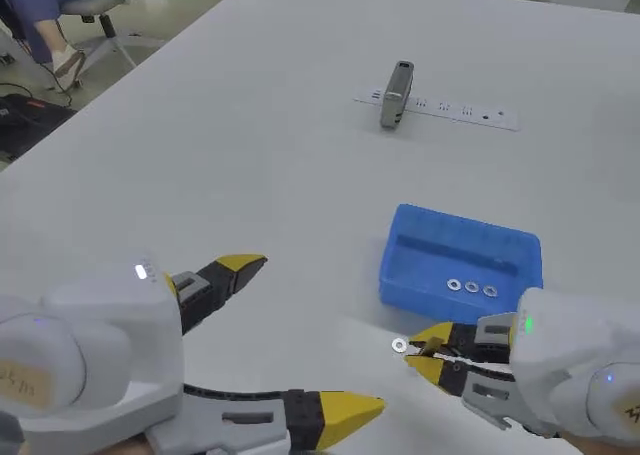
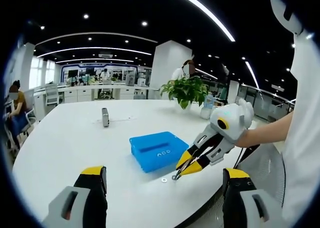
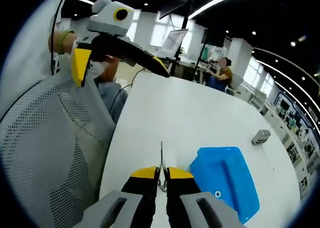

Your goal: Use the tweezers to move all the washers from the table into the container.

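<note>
At the top centre of the head view a small grey device (image 1: 396, 93) stands across a white power strip (image 1: 440, 107), well apart from the work, and an office chair (image 1: 100, 5) sits beyond the table's upper left edge. The left gripper (image 1: 320, 335) hovers at lower left, its yellow-tipped jaws spread wide apart. At lower right the right gripper (image 1: 428, 351) is clamped on thin metal tweezers (image 3: 161, 158). Their tip sits just beside one loose washer (image 1: 400, 346) on the smooth white table (image 1: 250, 155). The near wall of the blue container (image 1: 430, 260) stands between that washer and three more washers (image 1: 472, 288), which lie in a row inside. They are small, flat, shiny rings; the container is a shallow rectangular plastic tray.
</note>
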Motion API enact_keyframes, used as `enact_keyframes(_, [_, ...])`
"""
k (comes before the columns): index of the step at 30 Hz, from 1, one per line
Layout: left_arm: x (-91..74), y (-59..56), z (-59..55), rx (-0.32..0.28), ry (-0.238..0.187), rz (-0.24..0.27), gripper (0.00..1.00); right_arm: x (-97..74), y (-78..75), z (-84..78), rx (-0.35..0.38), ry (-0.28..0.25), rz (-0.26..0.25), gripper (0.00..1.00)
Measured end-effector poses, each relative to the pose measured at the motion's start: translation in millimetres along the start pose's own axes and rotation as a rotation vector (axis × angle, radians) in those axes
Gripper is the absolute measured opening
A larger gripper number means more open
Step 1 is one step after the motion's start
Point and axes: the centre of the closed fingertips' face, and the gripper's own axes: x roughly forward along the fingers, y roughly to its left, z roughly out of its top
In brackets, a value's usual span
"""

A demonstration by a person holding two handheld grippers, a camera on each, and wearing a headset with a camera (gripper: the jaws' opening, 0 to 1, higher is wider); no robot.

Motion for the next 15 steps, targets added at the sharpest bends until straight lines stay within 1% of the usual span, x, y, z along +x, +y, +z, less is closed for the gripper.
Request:
enact_keyframes(2, [-0.4, 0.4, -0.6, -0.001, 0.000, 0.003, 0.99, -5.0, -4.2, 6.7, 0.003, -0.019, -0.009, 0.02])
enact_keyframes(5, [0.1, -0.1, -0.7, -0.002, 0.001, 0.002, 0.99, -13.0, -16.7, 16.0, -0.023, -0.034, -0.048, 0.02])
enact_keyframes(6, [0.4, -0.2, 0.0, -0.001, -0.001, 0.002, 0.99, -14.2, -18.8, 17.4, -0.029, -0.036, -0.055, 0.02])
enact_keyframes(11, [1.5, -0.6, 2.3, 0.002, -0.004, 0.000, 0.98, -27.3, -42.9, 32.4, -0.053, -0.060, -0.114, 0.02])
enact_keyframes(14, [1.5, -0.2, 2.6, 0.002, -0.005, 0.000, 0.97, -30.6, -56.8, 36.1, -0.053, -0.070, -0.149, 0.02])
enact_keyframes(15, [1.4, -0.1, 2.5, 0.003, -0.005, 0.001, 0.98, -30.1, -59.7, 35.6, -0.050, -0.069, -0.149, 0.02])
